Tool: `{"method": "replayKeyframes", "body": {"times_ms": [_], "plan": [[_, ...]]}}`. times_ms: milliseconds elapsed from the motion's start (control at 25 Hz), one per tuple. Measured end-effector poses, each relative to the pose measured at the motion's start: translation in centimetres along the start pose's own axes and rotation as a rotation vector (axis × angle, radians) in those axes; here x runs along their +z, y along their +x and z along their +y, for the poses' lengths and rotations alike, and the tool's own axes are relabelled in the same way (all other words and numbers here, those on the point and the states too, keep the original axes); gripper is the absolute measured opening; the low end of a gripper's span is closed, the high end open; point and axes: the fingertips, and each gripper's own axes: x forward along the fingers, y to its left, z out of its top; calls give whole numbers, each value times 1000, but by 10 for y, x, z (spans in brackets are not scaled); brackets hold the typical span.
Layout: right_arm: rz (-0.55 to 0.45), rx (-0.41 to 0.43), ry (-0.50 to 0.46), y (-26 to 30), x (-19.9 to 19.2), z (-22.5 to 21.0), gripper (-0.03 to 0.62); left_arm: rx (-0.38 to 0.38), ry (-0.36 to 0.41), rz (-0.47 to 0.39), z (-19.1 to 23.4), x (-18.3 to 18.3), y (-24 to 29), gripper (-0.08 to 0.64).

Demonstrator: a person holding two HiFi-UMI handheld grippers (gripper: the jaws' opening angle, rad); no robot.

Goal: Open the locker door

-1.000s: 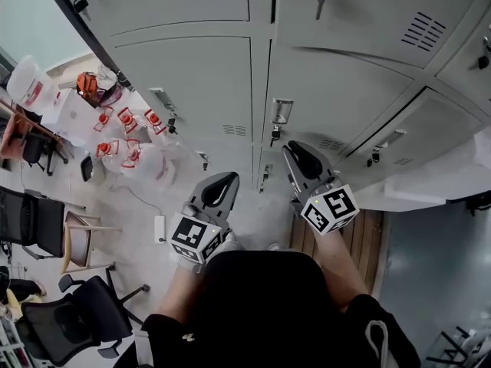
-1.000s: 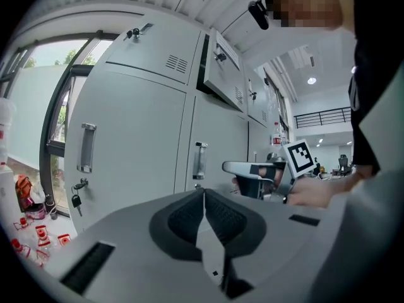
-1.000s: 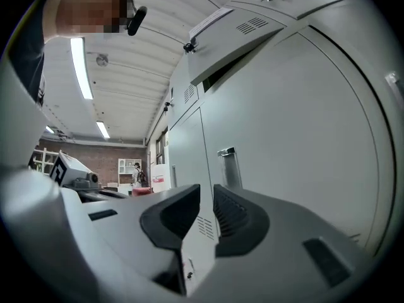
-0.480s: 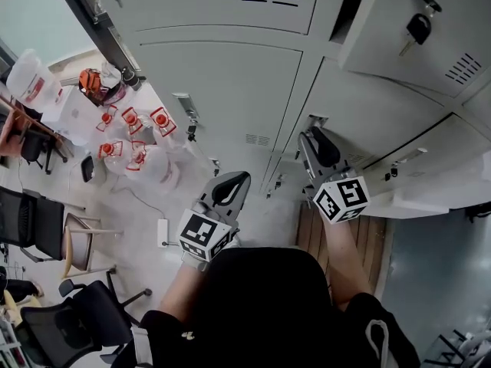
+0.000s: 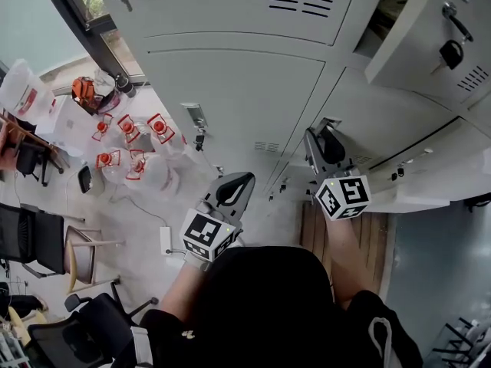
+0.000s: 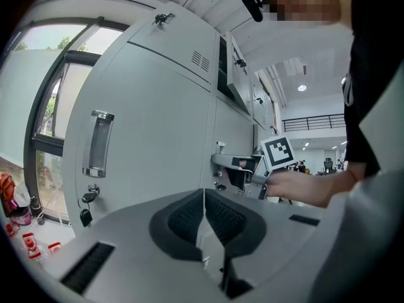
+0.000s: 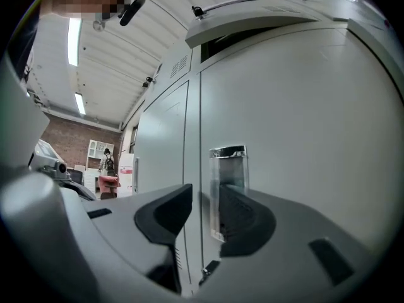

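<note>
Grey lockers fill the head view. My right gripper (image 5: 321, 134) is raised against the chrome recessed handle (image 5: 331, 123) of a locker door (image 5: 383, 117). In the right gripper view my right gripper (image 7: 201, 201) stands open, with the handle (image 7: 228, 169) just beyond the gap and partly hidden behind the right jaw. The locker door above (image 7: 252, 21) stands ajar; in the head view this ajar door (image 5: 430, 37) has a key in its lock. My left gripper (image 5: 244, 179) hangs lower, away from the lockers; the left gripper (image 6: 204, 197) is shut on nothing.
Several clear water jugs with red caps (image 5: 130, 148) stand on the floor at left, beside black chairs (image 5: 38, 232). A neighbouring locker has a handle (image 6: 100, 144) with keys (image 6: 85, 216) below it. A wooden board (image 5: 311, 228) lies at the lockers' foot.
My right gripper has risen from below the handle up against it. The view has shifted, and the gap at the ajar door above looks wider. The left gripper has barely moved.
</note>
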Motion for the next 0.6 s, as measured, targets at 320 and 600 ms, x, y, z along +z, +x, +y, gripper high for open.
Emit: {"method": "replayKeyframes", "body": {"times_ms": [320, 600], "plan": [[2, -61, 41, 1, 0, -5, 115, -64, -8, 14, 7, -4, 5, 25], [13, -87, 100, -7, 0, -3, 100, -110, -25, 26, 6, -11, 1, 25]]}}
